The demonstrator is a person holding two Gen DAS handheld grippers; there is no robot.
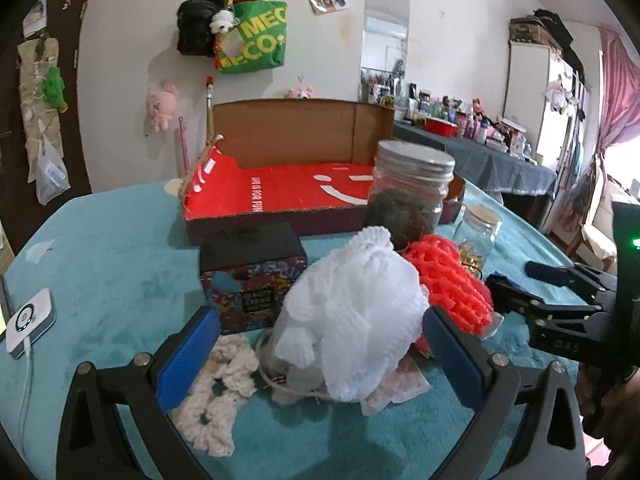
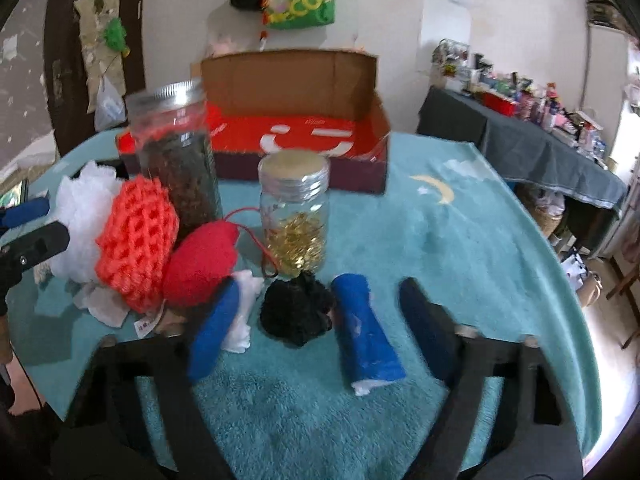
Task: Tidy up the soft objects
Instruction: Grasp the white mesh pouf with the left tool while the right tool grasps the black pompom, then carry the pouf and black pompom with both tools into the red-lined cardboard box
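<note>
My left gripper (image 1: 320, 344) is open, its blue pads on either side of a white knitted piece (image 1: 356, 320) on the teal table. A cream crochet scrunchie (image 1: 220, 392) lies by the left pad. An orange knitted piece (image 1: 452, 284) sits behind on the right; it also shows in the right wrist view (image 2: 136, 240). My right gripper (image 2: 316, 328) is open above the table, with a black yarn scrunchie (image 2: 296, 308) and a blue rolled cloth (image 2: 368, 340) between its pads. A red plush heart (image 2: 200, 264) lies left of them. The open cardboard box (image 1: 304, 192) with a red floor stands behind.
A tall jar of dark stuff (image 2: 176, 160) and a small jar of gold bits (image 2: 294, 224) stand before the box. A patterned black-lidded box (image 1: 252, 276) sits left of the white piece. A white device (image 1: 28, 320) lies at the table's left edge.
</note>
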